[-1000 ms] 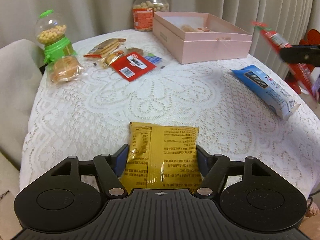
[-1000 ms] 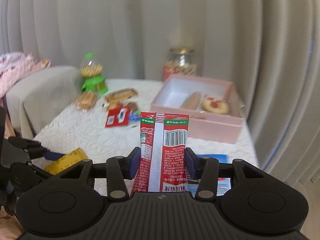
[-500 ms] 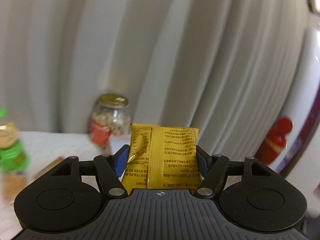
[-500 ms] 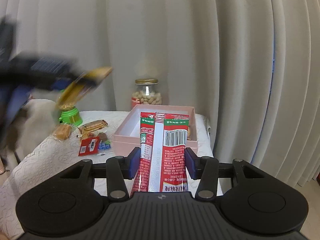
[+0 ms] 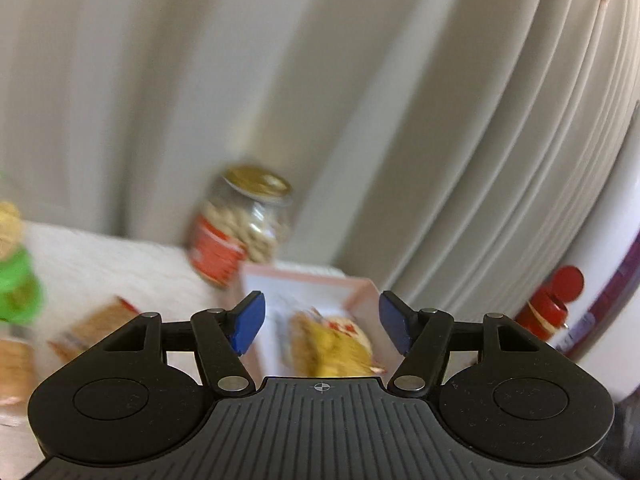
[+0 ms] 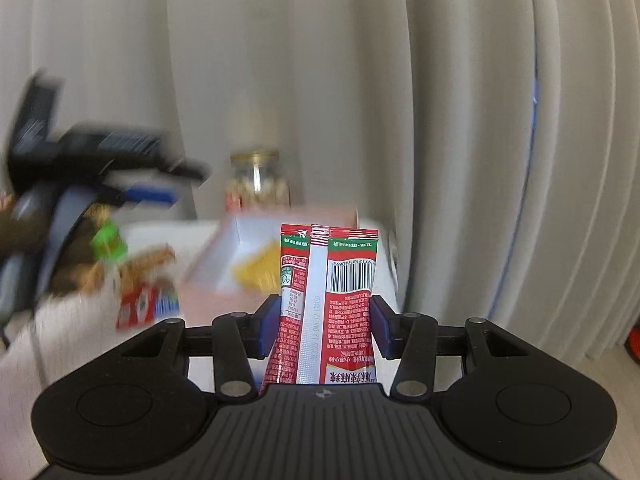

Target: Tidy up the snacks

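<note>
In the left wrist view my left gripper [image 5: 322,320] hangs over the pink box [image 5: 304,276]. Its blue pads stand wide apart and the jaws are closing with nothing pressed between them. The yellow snack packet [image 5: 336,352] shows blurred below them, inside the box. My right gripper [image 6: 324,320] is shut on an upright red snack packet [image 6: 332,300] with a barcode. It is held in the air short of the pink box [image 6: 208,256], where the yellow packet [image 6: 256,268] shows. The left gripper [image 6: 172,184] appears there as a dark blur at left.
A glass jar of nuts [image 5: 244,228] stands behind the box by the curtain. A green candy dispenser [image 5: 16,284] and several small snack packets [image 6: 136,304] lie on the lace tablecloth at left. A red object [image 5: 552,304] stands beyond the table at right.
The yellow packet has left my left gripper's pads and now shows in the pink box. My right gripper moved closer to the box with the red packet still gripped.
</note>
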Available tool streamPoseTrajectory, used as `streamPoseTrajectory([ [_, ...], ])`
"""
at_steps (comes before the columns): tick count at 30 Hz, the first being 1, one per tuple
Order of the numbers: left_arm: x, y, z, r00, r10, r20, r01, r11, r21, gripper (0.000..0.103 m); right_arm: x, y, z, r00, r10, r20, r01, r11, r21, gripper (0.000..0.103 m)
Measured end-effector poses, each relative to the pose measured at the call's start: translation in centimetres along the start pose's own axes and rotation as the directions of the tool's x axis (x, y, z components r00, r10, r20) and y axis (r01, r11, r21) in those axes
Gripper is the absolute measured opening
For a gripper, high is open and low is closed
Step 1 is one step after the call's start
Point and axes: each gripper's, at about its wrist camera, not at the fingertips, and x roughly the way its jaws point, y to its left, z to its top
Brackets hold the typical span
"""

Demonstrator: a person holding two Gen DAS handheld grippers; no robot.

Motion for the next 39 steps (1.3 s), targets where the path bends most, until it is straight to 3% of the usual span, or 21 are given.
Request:
streamPoseTrajectory([
  [3,-2.4,2.0,0.6,1.0,0.004,0.021,-0.003,0.998,-0.061,0.069,2.5,0.5,6.4,1.0,0.022,0.005,-0.022,1.0,-0.002,0.048],
  [4,-2.9,2.7,0.7,1.0,0.011,0.014,-0.009,0.996,-0.083,0.069,3.7,0.6,8.7,1.0,0.025,-0.014,-0.025,1.0,0.004,0.052],
  [6,-3.8,4.5,0.3,0.998,0.062,-0.007,-0.063,0.99,-0.129,0.069,6.7,1.1,12.6,0.998,-0.004,-0.064,0.005,1.0,0.01,0.07],
  [7,-4.2,5.3,-0.1,0.996,0.092,-0.015,-0.093,0.986,-0.142,0.069,8.1,1.4,13.9,0.996,-0.037,-0.082,0.038,0.999,0.004,0.075],
  [10,-5.8,8.3,-1.9,0.985,0.17,-0.032,-0.172,0.973,-0.154,0.069,10.5,2.0,15.4,0.988,-0.094,-0.121,0.093,0.996,-0.018,0.075],
  [14,-8.0,12.6,-4.0,0.958,0.286,-0.033,-0.287,0.938,-0.196,0.069,12.0,3.3,13.8,0.982,-0.02,-0.186,0.023,1.0,0.01,0.075],
  [17,-9.1,14.7,-5.1,0.935,0.355,-0.022,-0.349,0.905,-0.242,0.069,14.1,5.6,12.1,0.964,0.028,-0.266,-0.028,1.0,0.004,0.075],
  [22,-9.9,14.5,-6.9,0.929,0.37,-0.032,-0.37,0.917,-0.148,0.069,17.7,11.9,9.1,0.905,0.181,-0.385,-0.18,0.983,0.04,0.075],
  [25,-10.2,13.8,-7.9,0.932,0.36,-0.05,-0.363,0.929,-0.078,0.069,20.4,16.1,7.6,0.866,0.222,-0.449,-0.221,0.974,0.055,0.075],
  [31,-10.3,14.1,-10.6,0.936,0.352,0.001,-0.351,0.934,-0.068,0.068,27.2,21.7,4.9,0.79,0.251,-0.559,-0.155,0.965,0.213,0.075],
  [34,-10.1,14.8,-12.0,0.94,0.337,0.046,-0.329,0.936,-0.124,0.068,30.3,23.7,3.8,0.777,0.236,-0.583,-0.096,0.96,0.262,0.075],
  [37,-9.0,15.5,-13.3,0.949,0.315,0.012,-0.311,0.941,-0.136,0.067,32.5,26.2,3.5,0.773,0.18,-0.608,-0.078,0.979,0.191,0.075],
  [39,-8.6,15.6,-13.6,0.944,0.331,-0.013,-0.33,0.937,-0.117,0.059,33.0,27.9,3.5,0.781,0.134,-0.61,-0.077,0.99,0.119,0.075],
])
